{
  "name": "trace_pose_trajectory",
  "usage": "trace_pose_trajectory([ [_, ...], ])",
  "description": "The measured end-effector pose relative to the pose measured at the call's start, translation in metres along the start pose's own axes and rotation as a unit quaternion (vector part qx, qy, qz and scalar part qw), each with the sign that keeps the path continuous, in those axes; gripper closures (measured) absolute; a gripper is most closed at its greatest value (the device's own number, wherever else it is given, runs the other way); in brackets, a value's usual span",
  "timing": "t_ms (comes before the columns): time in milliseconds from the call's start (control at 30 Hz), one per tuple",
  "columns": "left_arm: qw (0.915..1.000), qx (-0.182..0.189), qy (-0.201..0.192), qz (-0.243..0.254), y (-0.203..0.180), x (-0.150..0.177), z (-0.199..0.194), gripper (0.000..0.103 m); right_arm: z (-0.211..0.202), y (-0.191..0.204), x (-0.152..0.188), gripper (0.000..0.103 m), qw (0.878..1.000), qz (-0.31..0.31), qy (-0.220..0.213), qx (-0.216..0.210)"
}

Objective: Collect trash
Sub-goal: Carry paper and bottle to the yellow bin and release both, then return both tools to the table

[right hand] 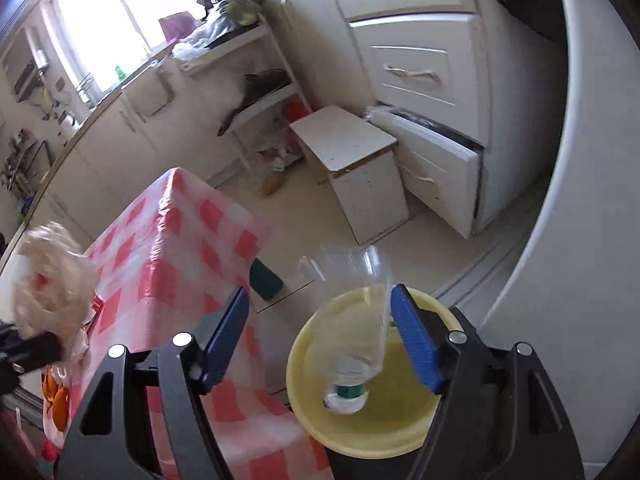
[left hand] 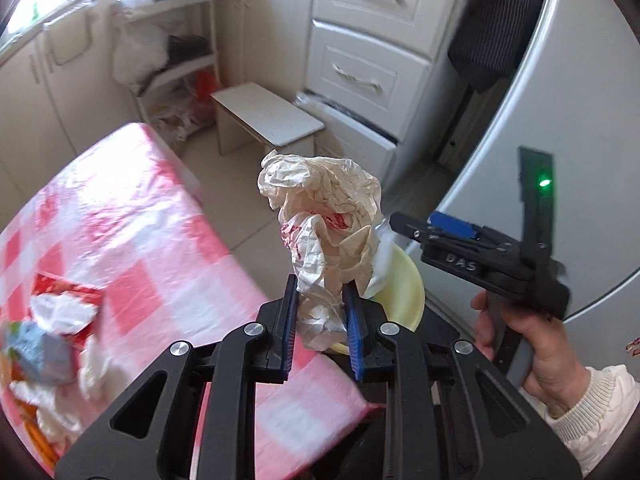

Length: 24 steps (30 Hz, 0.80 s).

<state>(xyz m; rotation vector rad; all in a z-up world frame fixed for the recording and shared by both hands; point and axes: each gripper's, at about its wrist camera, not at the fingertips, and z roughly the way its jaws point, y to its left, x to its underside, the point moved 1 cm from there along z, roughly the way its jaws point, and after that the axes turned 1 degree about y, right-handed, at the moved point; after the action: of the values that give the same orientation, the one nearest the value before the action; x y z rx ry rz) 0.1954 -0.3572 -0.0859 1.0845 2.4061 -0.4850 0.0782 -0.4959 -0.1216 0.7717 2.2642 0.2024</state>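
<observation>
Above the yellow bowl point(right hand: 362, 420), a clear plastic bottle point(right hand: 354, 320) is dropped from the right gripper's point(right hand: 320, 340) spread jaws; the crumpled bag point(left hand: 324, 232) (pinched by the left gripper point(left hand: 320, 328)) should be released centrally.

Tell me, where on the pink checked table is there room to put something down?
The far end of the pink checked table is bare, from its far corner to the red packet. The near left end is crowded with wrappers and tissues. The strip beside the yellow bowl also looks free.
</observation>
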Motion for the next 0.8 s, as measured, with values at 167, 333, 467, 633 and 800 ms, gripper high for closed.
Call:
trace_pose_trajectory([
  [167, 0.9963, 0.012, 0.072, 0.046, -0.027, -0.017, 0.058, 0.077, -0.036, -0.017, 0.004, 0.024, 0.999, 0.024, -0.031, 0.000],
  [333, 0.9937, -0.013, 0.092, 0.061, -0.033, -0.024, 0.074, 0.040, -0.068, -0.018, 0.005, 0.023, 0.998, 0.037, -0.054, -0.012],
  [467, 0.9970, -0.034, 0.047, 0.052, -0.024, -0.019, 0.036, 0.029, -0.090, 0.004, -0.002, 0.022, 0.995, 0.044, -0.079, -0.039],
  [633, 0.9914, -0.121, -0.042, -0.028, 0.020, 0.019, -0.055, 0.016, -0.117, 0.065, -0.002, 0.013, 0.990, 0.014, -0.116, -0.081],
  [800, 0.9632, -0.211, -0.108, -0.126, 0.078, 0.084, -0.151, 0.010, -0.123, 0.140, 0.024, 0.010, 0.984, -0.046, -0.131, -0.115],
])
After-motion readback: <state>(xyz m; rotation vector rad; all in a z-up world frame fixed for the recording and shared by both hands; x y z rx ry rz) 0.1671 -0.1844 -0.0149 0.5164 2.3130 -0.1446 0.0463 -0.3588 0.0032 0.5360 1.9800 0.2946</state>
